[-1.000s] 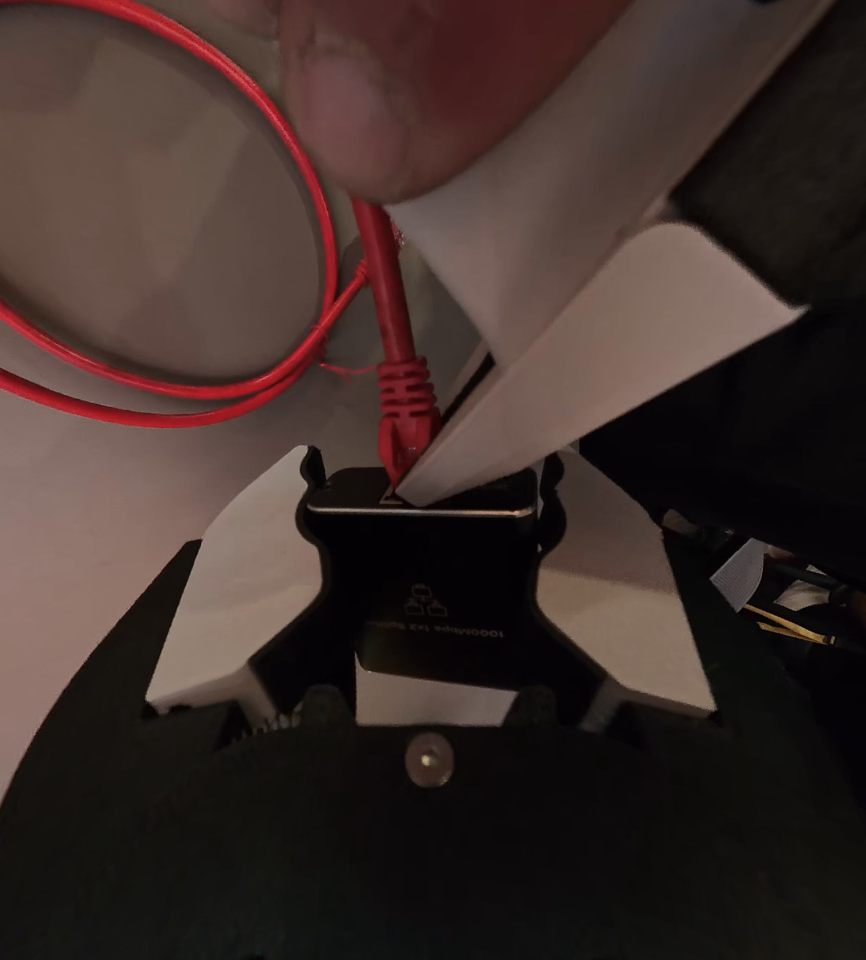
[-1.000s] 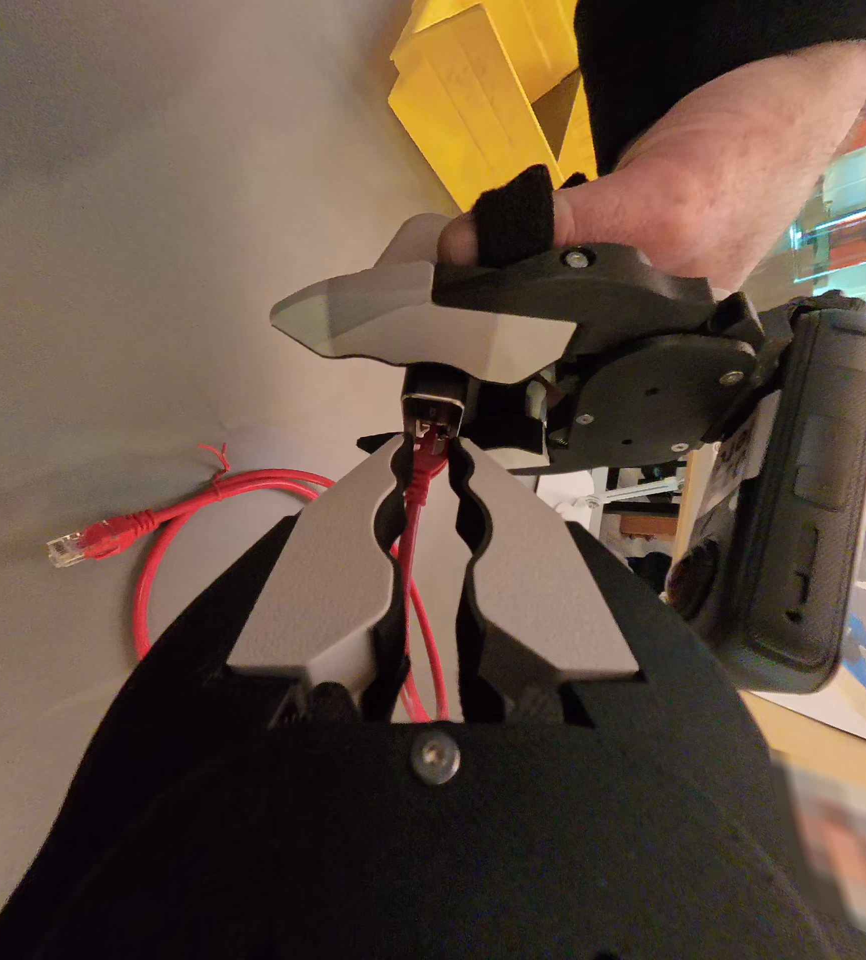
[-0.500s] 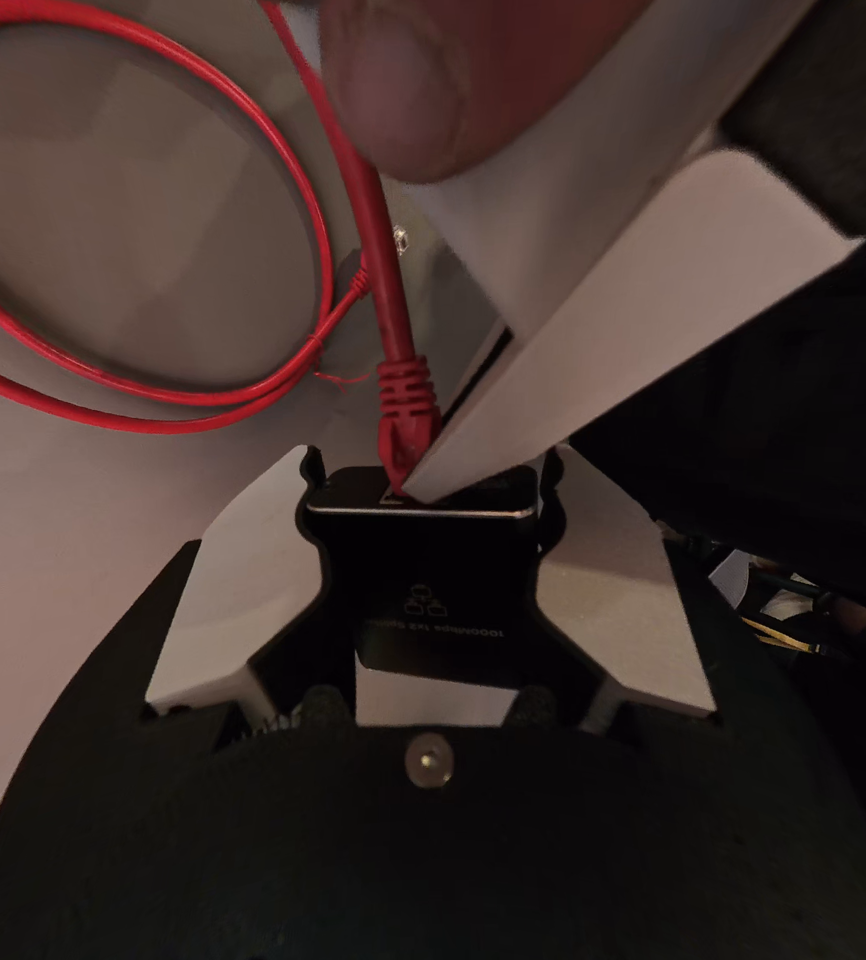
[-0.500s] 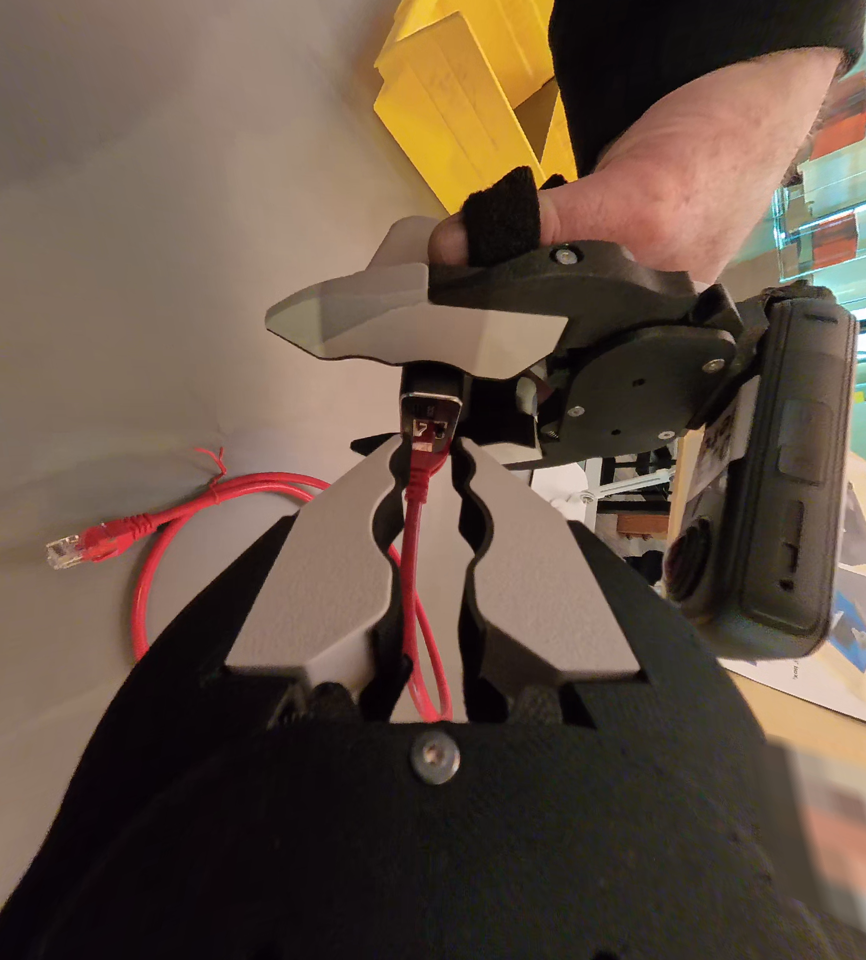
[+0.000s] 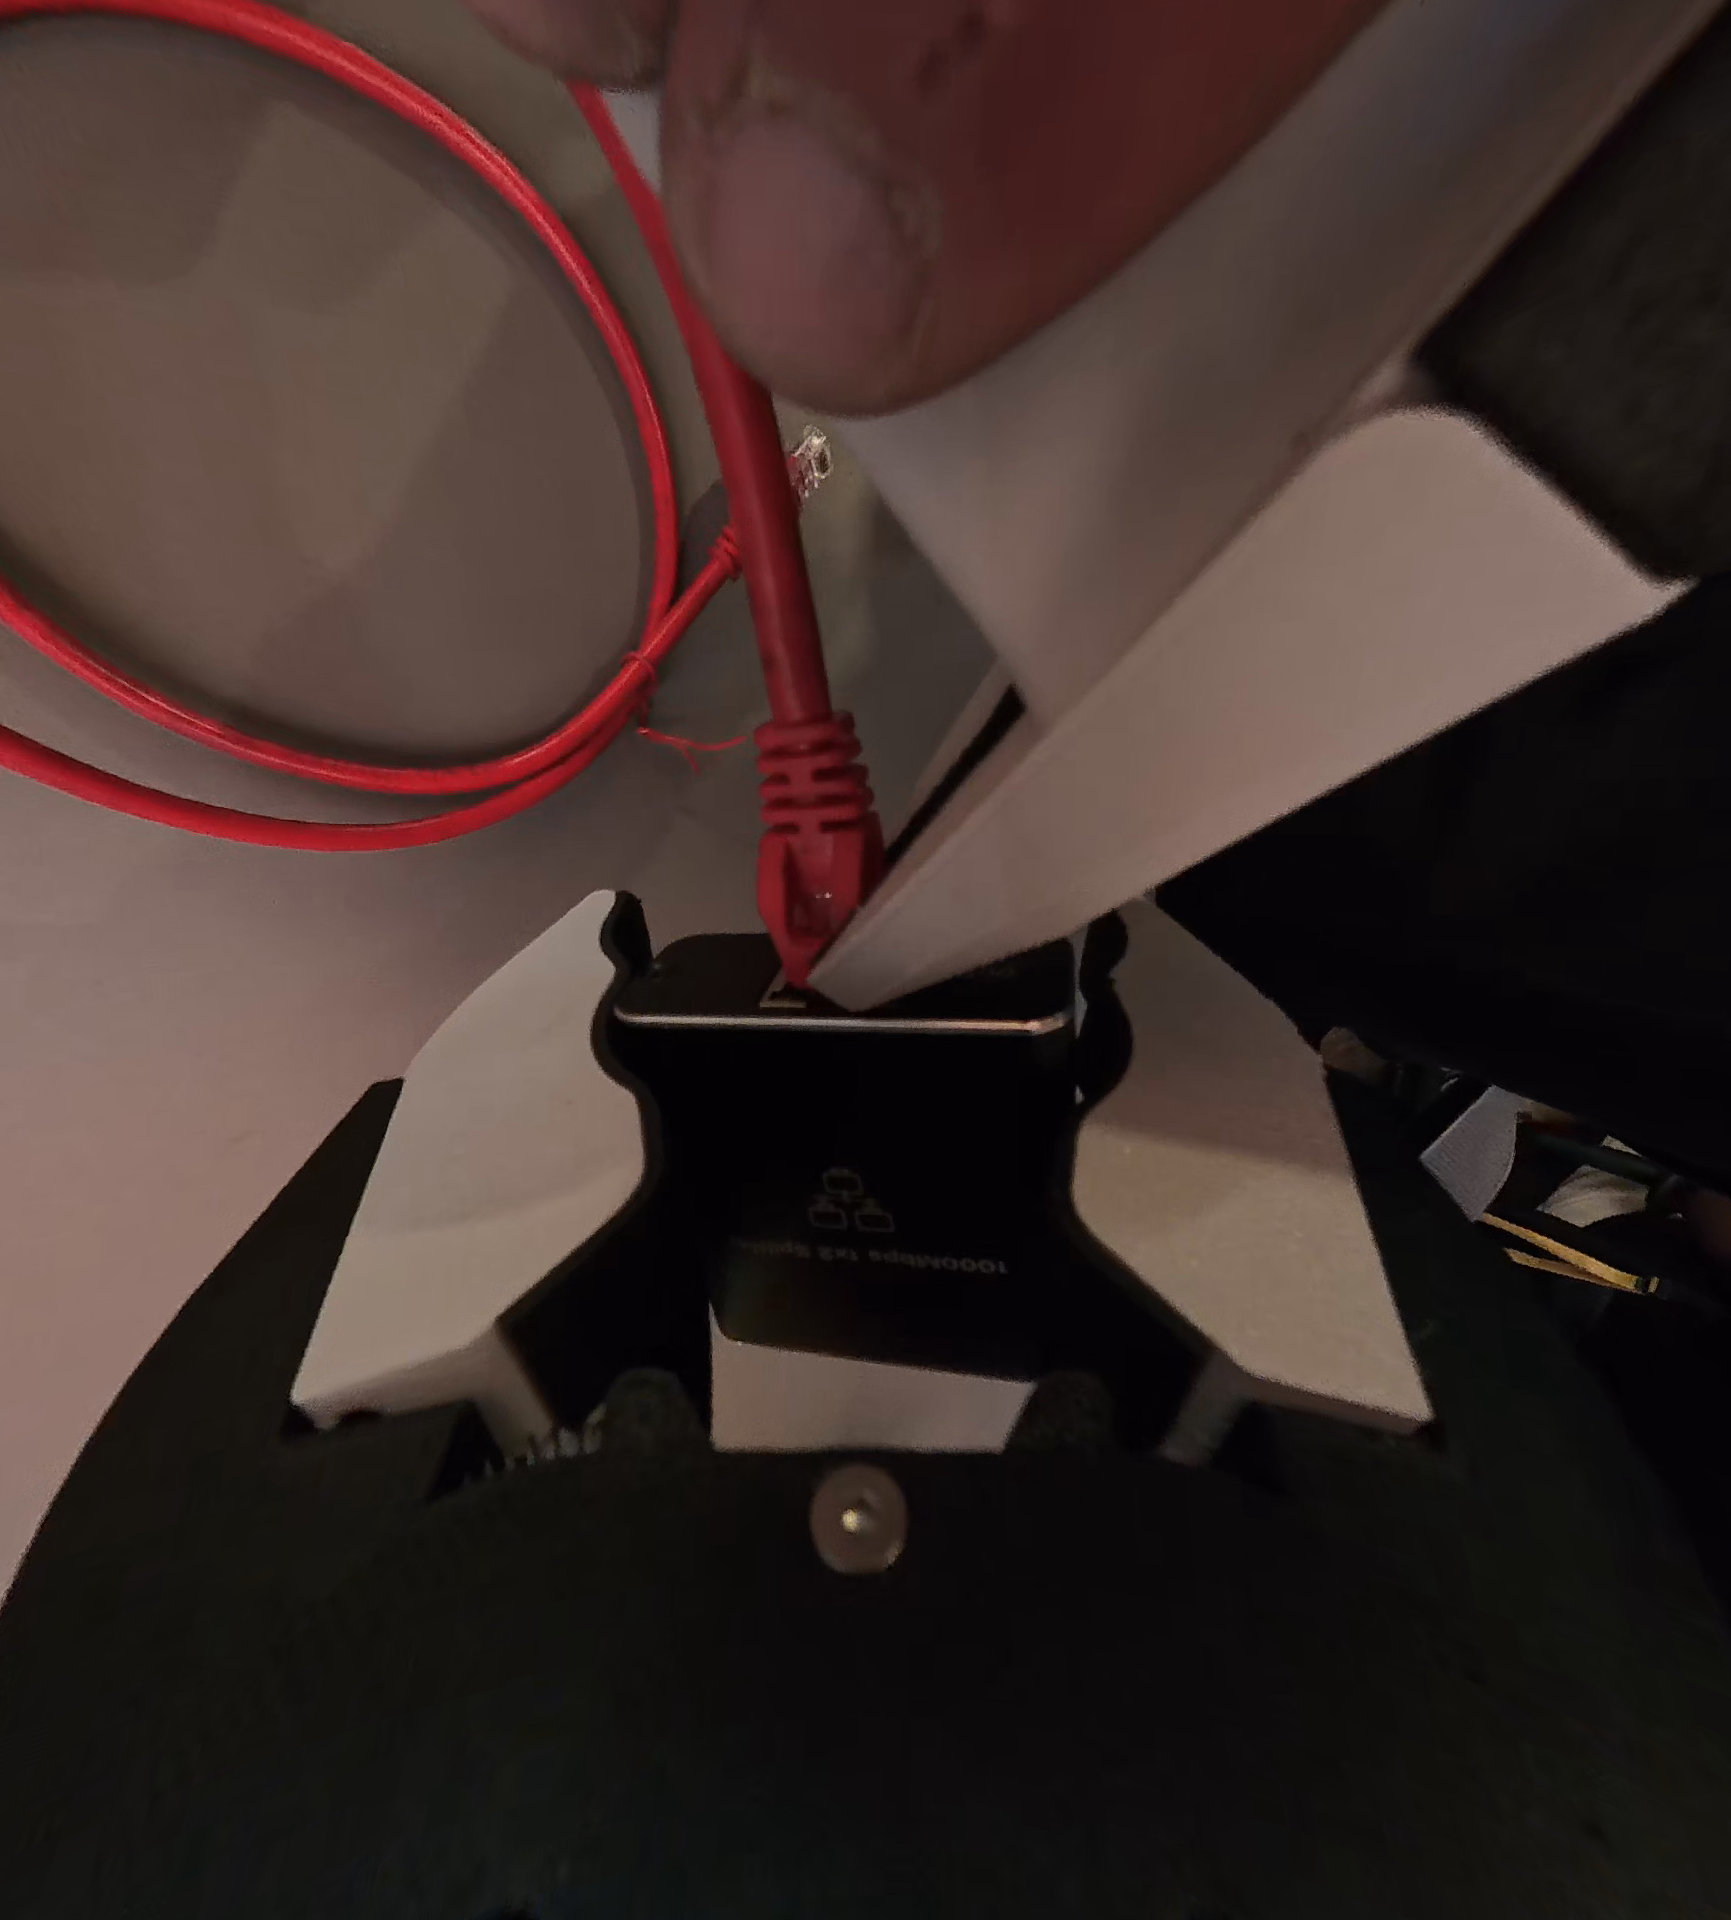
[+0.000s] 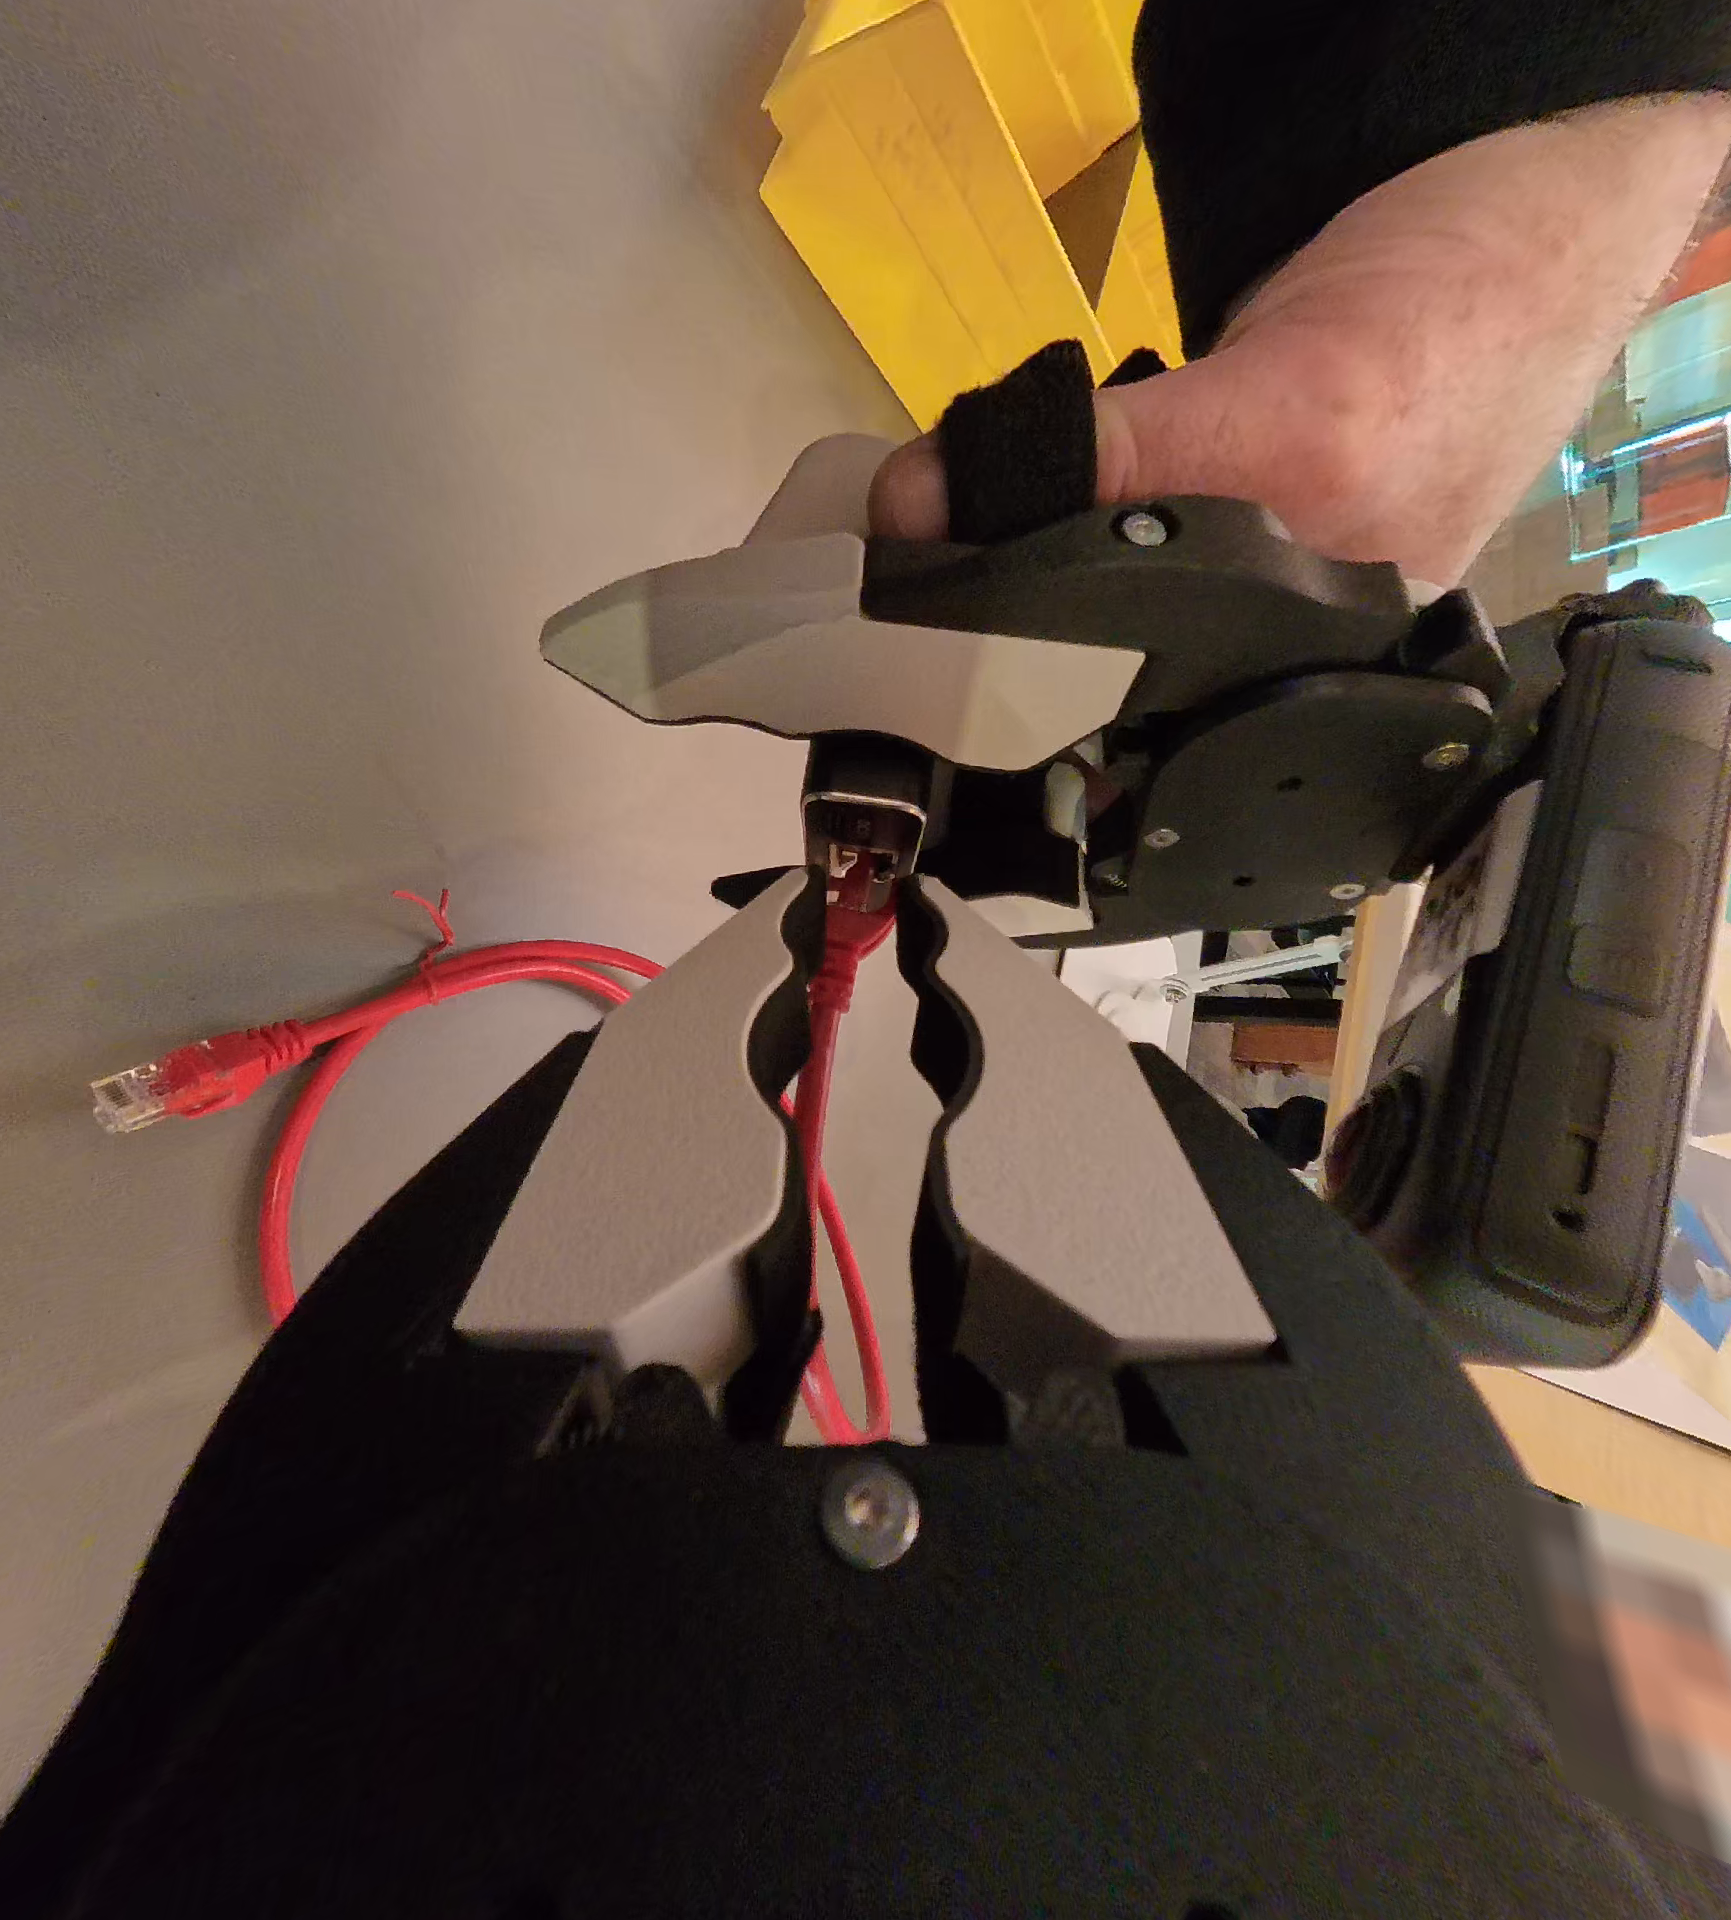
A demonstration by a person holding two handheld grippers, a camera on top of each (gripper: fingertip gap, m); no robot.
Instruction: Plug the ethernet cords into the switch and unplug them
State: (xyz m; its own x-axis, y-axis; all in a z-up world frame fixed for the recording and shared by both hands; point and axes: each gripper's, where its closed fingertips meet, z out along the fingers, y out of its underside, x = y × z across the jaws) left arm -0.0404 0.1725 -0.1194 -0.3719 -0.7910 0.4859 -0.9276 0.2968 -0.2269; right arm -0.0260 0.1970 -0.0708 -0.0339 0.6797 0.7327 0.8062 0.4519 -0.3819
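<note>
Left wrist view: left gripper [image 5: 845, 997] clamps black switch [image 5: 840, 1153], white print.

Red cord [image 6: 845, 966], black switch [image 5: 845, 1122], yellow bins [image 6: 944, 208], grey table [image 6: 269, 520].

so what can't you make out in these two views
- Left wrist view: the switch port face, covered by the right gripper's finger, so plug seating is unclear.
- Right wrist view: the left gripper lower finger, hidden behind the switch.
- Both views: the cord grip, if any; the right gripper shows a gap.

Workshop or lab, yellow storage bins [image 6: 954, 197] (stacked), grey worktable [image 6: 269, 520]
</note>
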